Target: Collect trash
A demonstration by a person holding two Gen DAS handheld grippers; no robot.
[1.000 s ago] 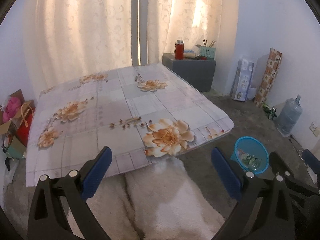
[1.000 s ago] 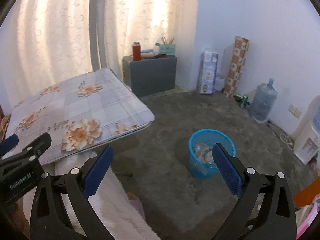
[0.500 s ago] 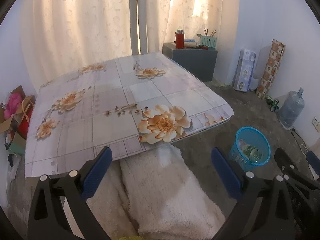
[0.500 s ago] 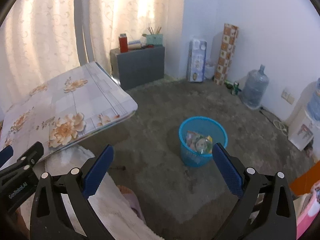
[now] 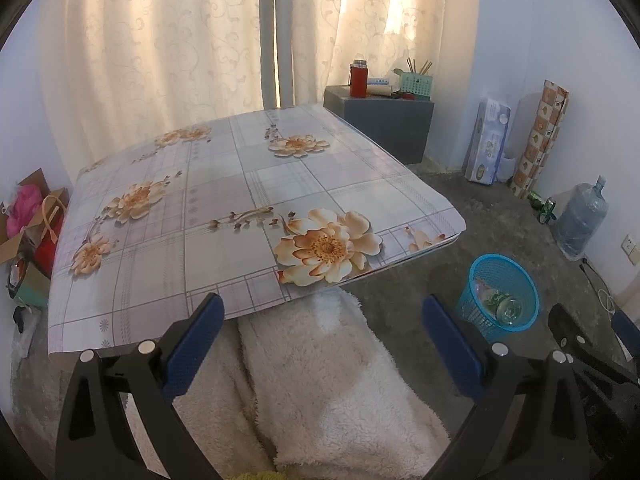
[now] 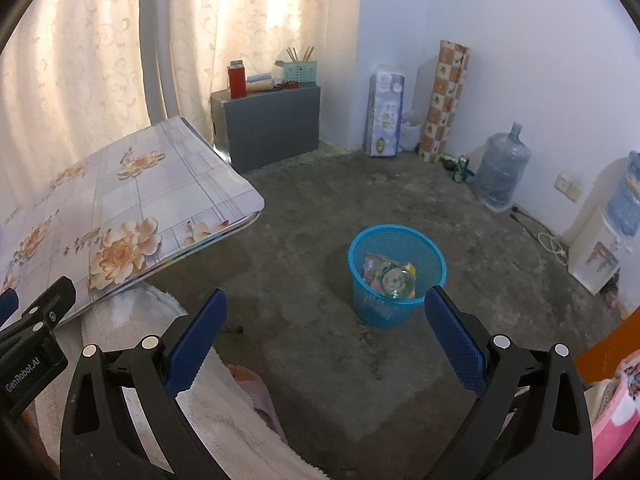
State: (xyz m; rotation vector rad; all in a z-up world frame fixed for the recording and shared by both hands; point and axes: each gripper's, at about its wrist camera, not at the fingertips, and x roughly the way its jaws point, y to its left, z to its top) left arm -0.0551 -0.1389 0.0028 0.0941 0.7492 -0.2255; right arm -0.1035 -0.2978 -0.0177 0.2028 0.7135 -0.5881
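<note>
Bare grey concrete floor (image 6: 320,200) carries a blue plastic mesh bin (image 6: 398,276) beyond the floral worktop (image 5: 240,208) corner; wrappers and a clear bottle lie inside. Both grippers, left (image 5: 320,336) and right (image 6: 326,332), are held spread, empty. Overlooked litter is judged the risk.

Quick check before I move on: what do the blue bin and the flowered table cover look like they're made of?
The blue bin looks like thin moulded plastic: its wall is an open mesh and the colour is uniform, slightly glossy. The flowered table cover looks like printed vinyl or oilcloth, not woven fabric: it lies flat, reflects window light in a soft sheen, and overhangs the table edge stiffly. Neither can be confirmed by look alone.
</note>
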